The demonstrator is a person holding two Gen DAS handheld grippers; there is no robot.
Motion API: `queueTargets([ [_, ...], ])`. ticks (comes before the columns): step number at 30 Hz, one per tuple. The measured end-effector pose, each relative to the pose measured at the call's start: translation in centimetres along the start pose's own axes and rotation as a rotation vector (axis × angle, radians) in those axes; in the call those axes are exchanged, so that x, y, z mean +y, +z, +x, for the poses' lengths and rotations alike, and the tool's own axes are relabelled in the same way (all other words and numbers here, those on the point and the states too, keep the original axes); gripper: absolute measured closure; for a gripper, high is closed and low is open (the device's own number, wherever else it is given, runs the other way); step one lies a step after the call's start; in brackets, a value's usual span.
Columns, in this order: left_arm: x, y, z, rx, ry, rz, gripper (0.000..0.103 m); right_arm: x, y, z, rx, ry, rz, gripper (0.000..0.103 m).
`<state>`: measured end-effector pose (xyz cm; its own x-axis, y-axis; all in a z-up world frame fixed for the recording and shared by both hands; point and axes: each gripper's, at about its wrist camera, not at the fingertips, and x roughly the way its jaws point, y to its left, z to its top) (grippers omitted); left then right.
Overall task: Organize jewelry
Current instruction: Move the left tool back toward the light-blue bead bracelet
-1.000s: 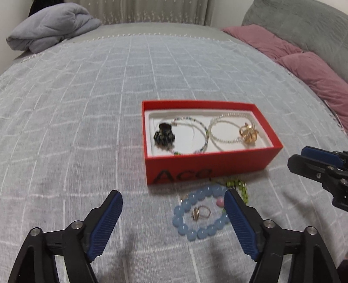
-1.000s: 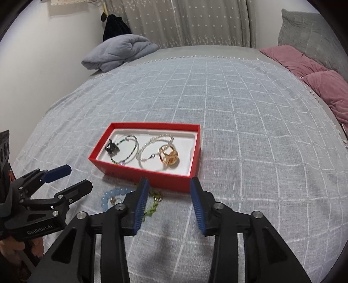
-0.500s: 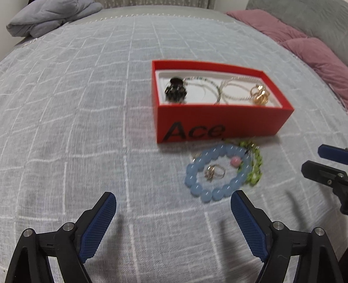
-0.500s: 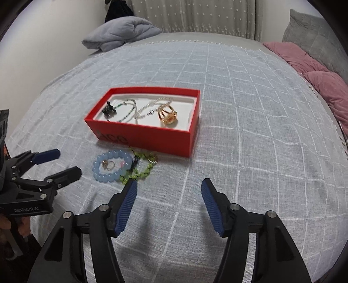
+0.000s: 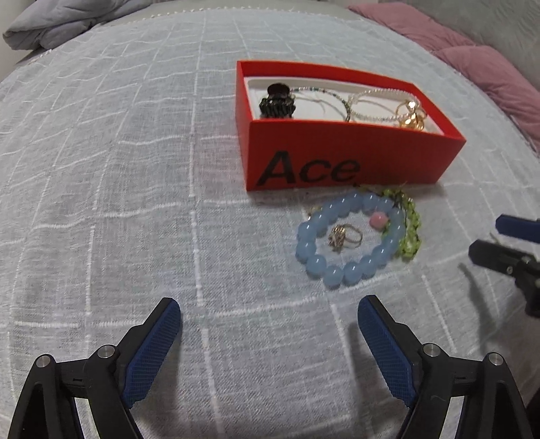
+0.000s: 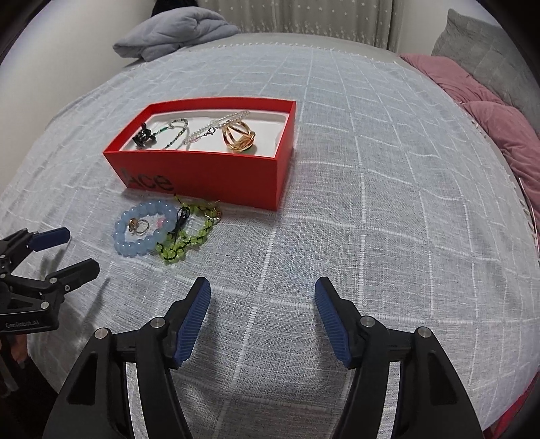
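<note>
A blue bead bracelet (image 5: 351, 238) lies on the gray checked bedspread (image 5: 135, 169) just in front of the red box (image 5: 337, 158), ringing a small ring (image 5: 344, 236), with a green bead bracelet (image 6: 184, 236) touching its side. The box holds a gold ring (image 6: 238, 136), thin necklaces (image 6: 189, 133) and a dark clip (image 5: 277, 101). The left gripper (image 5: 268, 334) and right gripper (image 6: 263, 314) hover nearby, both spread wide and holding nothing.

A bedroom at home; a bed under a pale checked cover (image 6: 371, 189) fills both views; pink quilts (image 6: 499, 128) and a grey pillow (image 6: 486, 57) lie along one side; a folded grey blanket (image 6: 175, 33) lies at the far end; curtains (image 6: 303, 17) hang behind.
</note>
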<state>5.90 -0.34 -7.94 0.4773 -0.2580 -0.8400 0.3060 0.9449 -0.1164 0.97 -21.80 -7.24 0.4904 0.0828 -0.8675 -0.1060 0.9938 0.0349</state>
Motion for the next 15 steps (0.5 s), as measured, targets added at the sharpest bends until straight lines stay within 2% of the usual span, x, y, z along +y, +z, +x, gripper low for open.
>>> queueTargets([
  [5, -0.1, 1.0, 0.3, -0.024, -0.028, -0.013, 0.032, 0.4, 0.2, 0.0, 0.001, 0.001, -0.007, 0.036],
  [7, 0.0, 1.3, 0.6, -0.027, -0.019, -0.019, 0.047, 0.4, 0.2, 0.0, 0.002, 0.001, -0.009, 0.036],
  [9, 0.1, 1.4, 1.0, -0.018, -0.016, -0.027, 0.053, 0.4, 0.2, 0.0, 0.002, 0.000, -0.008, 0.036],
  [15, -0.4, 1.8, 1.6, -0.023, -0.030, -0.029, 0.063, 0.1, 0.4, 0.0, 0.002, 0.004, 0.008, 0.036],
])
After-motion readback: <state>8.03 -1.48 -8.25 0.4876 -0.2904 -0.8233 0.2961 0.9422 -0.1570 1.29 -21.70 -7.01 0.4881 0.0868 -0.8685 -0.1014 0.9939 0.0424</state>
